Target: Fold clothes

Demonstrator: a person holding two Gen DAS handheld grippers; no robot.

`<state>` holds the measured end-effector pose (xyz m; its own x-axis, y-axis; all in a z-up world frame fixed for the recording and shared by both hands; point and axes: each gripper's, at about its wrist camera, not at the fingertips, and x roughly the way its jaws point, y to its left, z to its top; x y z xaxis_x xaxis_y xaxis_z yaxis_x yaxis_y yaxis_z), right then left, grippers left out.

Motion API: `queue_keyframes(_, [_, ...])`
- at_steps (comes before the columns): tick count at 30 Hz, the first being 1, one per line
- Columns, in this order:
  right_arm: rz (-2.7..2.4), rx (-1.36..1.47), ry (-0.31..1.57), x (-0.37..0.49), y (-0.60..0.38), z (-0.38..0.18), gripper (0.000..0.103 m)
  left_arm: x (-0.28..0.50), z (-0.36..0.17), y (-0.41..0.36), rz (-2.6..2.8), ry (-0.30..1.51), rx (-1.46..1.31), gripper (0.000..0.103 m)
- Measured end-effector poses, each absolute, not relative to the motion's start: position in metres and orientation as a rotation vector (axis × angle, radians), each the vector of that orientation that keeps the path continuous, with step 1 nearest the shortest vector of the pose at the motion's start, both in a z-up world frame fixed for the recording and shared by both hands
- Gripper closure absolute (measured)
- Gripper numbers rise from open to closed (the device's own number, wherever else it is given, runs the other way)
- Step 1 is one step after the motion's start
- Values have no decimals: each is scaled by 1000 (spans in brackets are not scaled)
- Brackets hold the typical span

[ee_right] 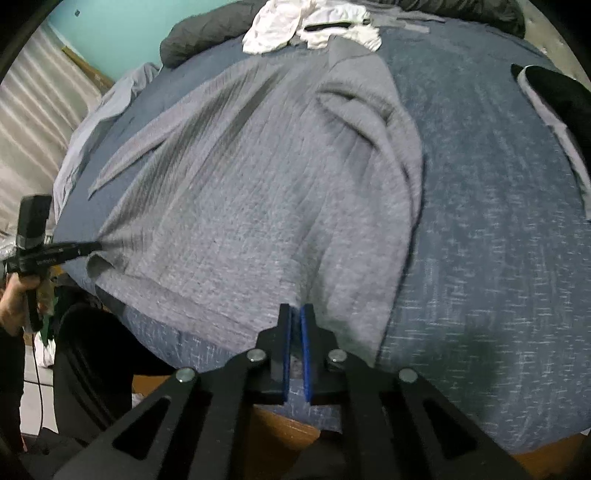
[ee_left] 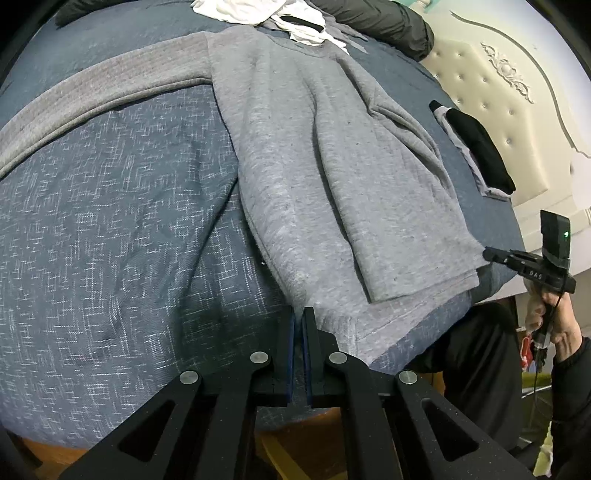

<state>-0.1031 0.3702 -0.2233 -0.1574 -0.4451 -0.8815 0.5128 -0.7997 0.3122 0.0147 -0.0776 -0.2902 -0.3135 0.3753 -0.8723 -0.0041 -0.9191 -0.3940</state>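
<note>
A grey knit sweater (ee_left: 325, 177) (ee_right: 240, 184) lies flat on the blue bedspread (ee_left: 110, 221), its hem at the near bed edge. One sleeve (ee_left: 92, 99) stretches out to the left; the other side is folded over the body. My left gripper (ee_left: 298, 312) is shut on the hem's left corner, and in the right wrist view this left gripper (ee_right: 98, 245) pinches cloth with creases fanning from it. My right gripper (ee_right: 295, 310) is shut at the hem's right side with grey cloth at its tips. In the left wrist view this right gripper (ee_left: 487, 254) touches the folded edge.
White clothes (ee_left: 258, 11) (ee_right: 295, 26) and a dark jacket (ee_left: 388, 22) are piled at the far side. A black and grey garment (ee_left: 476, 147) (ee_right: 561, 96) lies right of the sweater. A cream padded headboard (ee_left: 498, 85) stands at the right. A person's hand (ee_left: 554, 321) holds the right gripper.
</note>
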Motion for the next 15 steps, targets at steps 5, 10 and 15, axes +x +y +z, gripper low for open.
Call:
queue_keyframes(5, [-2089, 1467, 27, -114, 408, -203, 99, 13, -294, -72, 2306, -439, -1687, 98])
queue_keyframes(10, [-2165, 1482, -33, -123, 442, -196, 99, 9, -298, -68, 2289, -448, -1702, 74])
queue_keyframes(15, [-2191, 1491, -62, -124, 450, -201, 99, 7, -304, -68, 2287, -472, -1731, 59])
